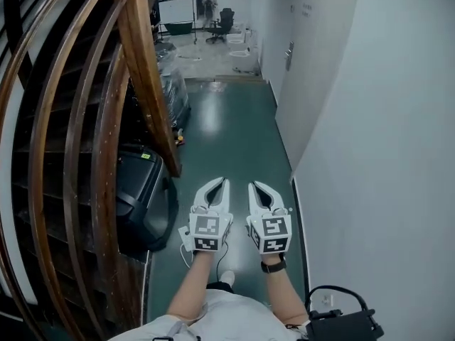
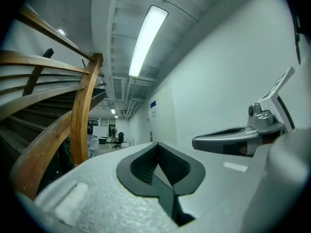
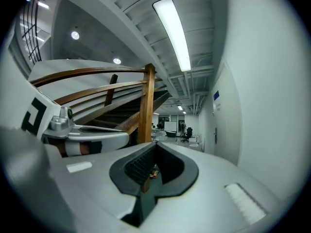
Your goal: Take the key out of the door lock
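Note:
I stand in a narrow corridor with a green floor (image 1: 227, 133). My left gripper (image 1: 225, 182) and right gripper (image 1: 252, 185) are held side by side at waist height, pointing down the corridor. Both are shut with nothing between the jaws. The left gripper view shows its jaws (image 2: 156, 143) met at the tip, and the right gripper view shows the same (image 3: 155, 144). A door with a handle (image 1: 289, 54) stands far ahead in the right wall (image 1: 384, 119). No key or lock shows at this distance.
A curved wooden staircase with a slanted post (image 1: 146, 69) fills the left side. A black case (image 1: 146, 197) sits under it and wrapped goods (image 1: 174, 84) lie farther along. A black device with a cable (image 1: 341, 324) hangs at the lower right. An office chair (image 1: 226, 21) stands at the far end.

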`<state>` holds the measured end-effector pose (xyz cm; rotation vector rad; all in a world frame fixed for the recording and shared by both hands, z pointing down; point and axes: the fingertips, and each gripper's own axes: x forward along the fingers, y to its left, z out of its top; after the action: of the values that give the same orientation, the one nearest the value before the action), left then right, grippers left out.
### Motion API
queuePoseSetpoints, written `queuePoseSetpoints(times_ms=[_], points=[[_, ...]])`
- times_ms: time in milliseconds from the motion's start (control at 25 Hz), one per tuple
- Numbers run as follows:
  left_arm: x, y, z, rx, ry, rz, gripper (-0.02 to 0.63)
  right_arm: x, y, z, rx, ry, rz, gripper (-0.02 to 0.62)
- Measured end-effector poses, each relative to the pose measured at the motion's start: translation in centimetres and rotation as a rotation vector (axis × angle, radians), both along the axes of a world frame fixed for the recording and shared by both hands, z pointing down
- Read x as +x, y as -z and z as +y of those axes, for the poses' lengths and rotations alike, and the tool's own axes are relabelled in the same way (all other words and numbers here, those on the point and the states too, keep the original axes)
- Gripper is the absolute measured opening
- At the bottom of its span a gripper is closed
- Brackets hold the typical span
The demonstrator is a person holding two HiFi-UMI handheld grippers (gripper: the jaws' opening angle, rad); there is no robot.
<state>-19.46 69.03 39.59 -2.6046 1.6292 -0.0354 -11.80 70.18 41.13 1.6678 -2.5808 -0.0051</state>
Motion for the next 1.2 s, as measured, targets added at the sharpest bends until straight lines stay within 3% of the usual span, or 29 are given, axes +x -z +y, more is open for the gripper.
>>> queuePoseSetpoints(times_ms=[160,280,400,720,920,1200], points=[[1.0,0.8,-6.3,0.01,-0.038,-0.008,0.0,2.2,2.1,-6.3,0.052,-0.096,-0.035,0.005],[1.1,1.6,-9.9,-0.011,-0.072,0.06,0.0,3.2,3.6,-8.9,0.118,-0.137,-0.038,0.005],[2.0,1.7,-12.4,-0.013,-0.117,0.066,0.0,3.0,4.0,-10.8,0.162,-0.078,-0.036,0.006],[2.9,0.2,-20.5,-0.009,-0.064,0.038,0.0,2.5,2.6,-20.2,0.146,-0.001,-0.047,0.006],[3.5,1.0,-28.8,0.017,0.001,0.04,0.0,2.2,2.6,-29.2,0.149,0.103,-0.057,0.006],[6.6,4.7,-41.7,0.079,0.054,0.035,0.0,5.4,7.6,-41.9,0.243,0.184,-0.061,0.006]])
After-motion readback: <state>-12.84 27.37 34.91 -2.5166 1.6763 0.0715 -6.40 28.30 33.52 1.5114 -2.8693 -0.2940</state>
